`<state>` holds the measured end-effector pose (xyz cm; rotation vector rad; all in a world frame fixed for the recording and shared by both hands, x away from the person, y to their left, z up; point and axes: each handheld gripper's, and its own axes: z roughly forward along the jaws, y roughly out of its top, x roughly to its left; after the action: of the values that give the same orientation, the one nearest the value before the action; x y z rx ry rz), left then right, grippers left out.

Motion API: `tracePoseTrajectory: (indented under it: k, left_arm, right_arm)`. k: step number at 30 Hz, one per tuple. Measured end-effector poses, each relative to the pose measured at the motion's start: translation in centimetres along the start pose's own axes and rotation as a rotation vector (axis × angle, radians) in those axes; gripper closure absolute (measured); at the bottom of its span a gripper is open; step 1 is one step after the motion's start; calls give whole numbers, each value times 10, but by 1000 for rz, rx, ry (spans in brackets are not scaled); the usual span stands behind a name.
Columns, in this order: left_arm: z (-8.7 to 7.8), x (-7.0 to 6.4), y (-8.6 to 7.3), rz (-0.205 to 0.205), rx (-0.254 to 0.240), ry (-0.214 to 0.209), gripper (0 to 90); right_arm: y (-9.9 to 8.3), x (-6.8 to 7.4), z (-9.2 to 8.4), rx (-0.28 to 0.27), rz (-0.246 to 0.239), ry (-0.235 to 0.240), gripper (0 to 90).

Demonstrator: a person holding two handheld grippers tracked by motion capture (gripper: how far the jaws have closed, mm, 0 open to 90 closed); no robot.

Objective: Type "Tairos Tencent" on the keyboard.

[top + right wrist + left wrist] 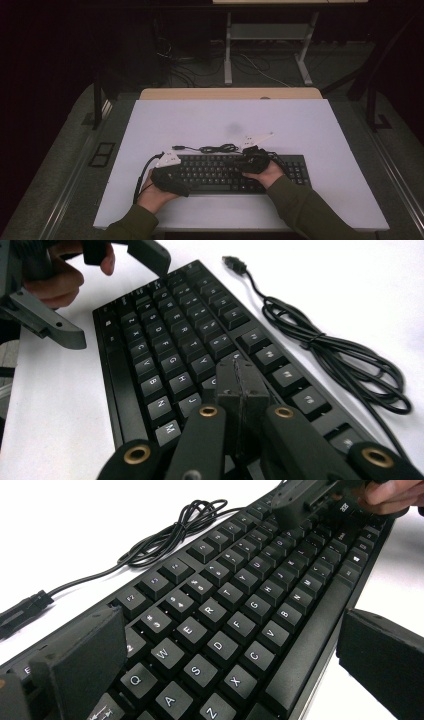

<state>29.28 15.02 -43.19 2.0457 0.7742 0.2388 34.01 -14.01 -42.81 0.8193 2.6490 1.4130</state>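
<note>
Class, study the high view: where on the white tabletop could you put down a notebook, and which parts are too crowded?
Free: the wide bare stretch of white tabletop beyond the coiled cable, and the strips either side of the keyboard. Crowded: the near middle, with keyboard, cable, left tool and right tool.

High overhead, tool views share keyboard (240, 172)

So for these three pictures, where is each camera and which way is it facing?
High view: above the person's side, looking forward and down on the table; forearms and both hands show.
Left gripper view: rides the left gripper, open jaws straddling the keyboard; the other hand shows far off.
Right gripper view: rides the right gripper, closed jaws over the keys.
Shared: both gripper views show the keyboard and its coiled cable.
</note>
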Motion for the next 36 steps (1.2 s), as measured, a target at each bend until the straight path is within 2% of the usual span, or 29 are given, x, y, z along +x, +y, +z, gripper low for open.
tracePoseTrajectory:
  k: [13,29,36]
  left_arm:
    - [1,0,0,7,3,-5,0]
    - [1,-1,0,15,9,-9,0]
    - [1,-2,0,13,10,-10,0]
  right_arm:
    - [0,4,11,61,1,-21,892]
    - [-1,6,16,100,2,-49,893]
    - [-2,4,15,90,8,-41,893]
